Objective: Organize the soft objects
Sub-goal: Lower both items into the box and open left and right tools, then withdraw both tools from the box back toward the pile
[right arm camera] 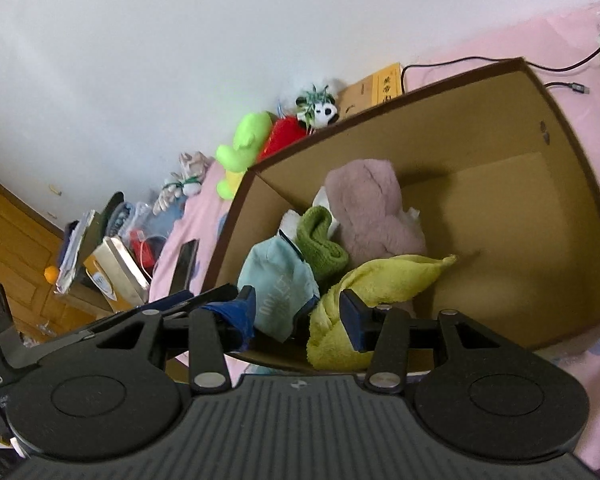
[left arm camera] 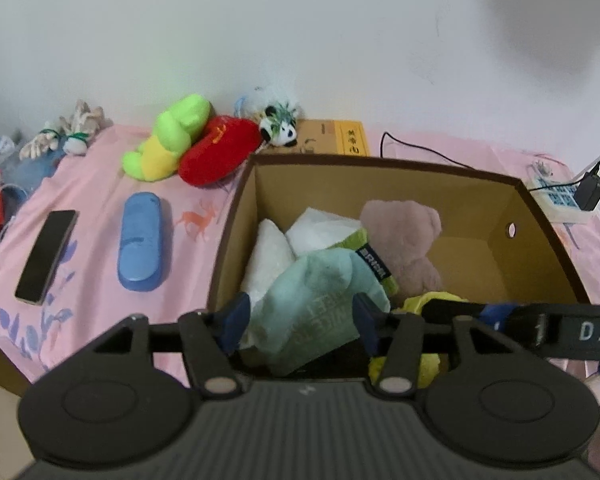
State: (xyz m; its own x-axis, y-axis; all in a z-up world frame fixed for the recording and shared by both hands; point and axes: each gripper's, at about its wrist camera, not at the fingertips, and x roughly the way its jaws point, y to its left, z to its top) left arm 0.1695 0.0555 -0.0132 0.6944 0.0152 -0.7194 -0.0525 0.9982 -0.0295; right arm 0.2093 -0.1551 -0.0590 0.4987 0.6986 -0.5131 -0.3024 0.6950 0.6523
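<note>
A brown cardboard box stands on the pink bed. Inside lie a mauve plush bear, white soft items, a green knit item, a pale teal cloth and a yellow towel. My left gripper is open, its fingers either side of the teal cloth at the box's near edge. My right gripper is open over the near edge, between the teal cloth and the yellow towel. A green-yellow plush, a red plush and a small panda lie behind the box.
A blue oblong case and a black phone lie on the pink sheet left of the box. A yellow-brown book, black cables and a power strip lie behind it. A cluttered wooden nightstand stands at the left.
</note>
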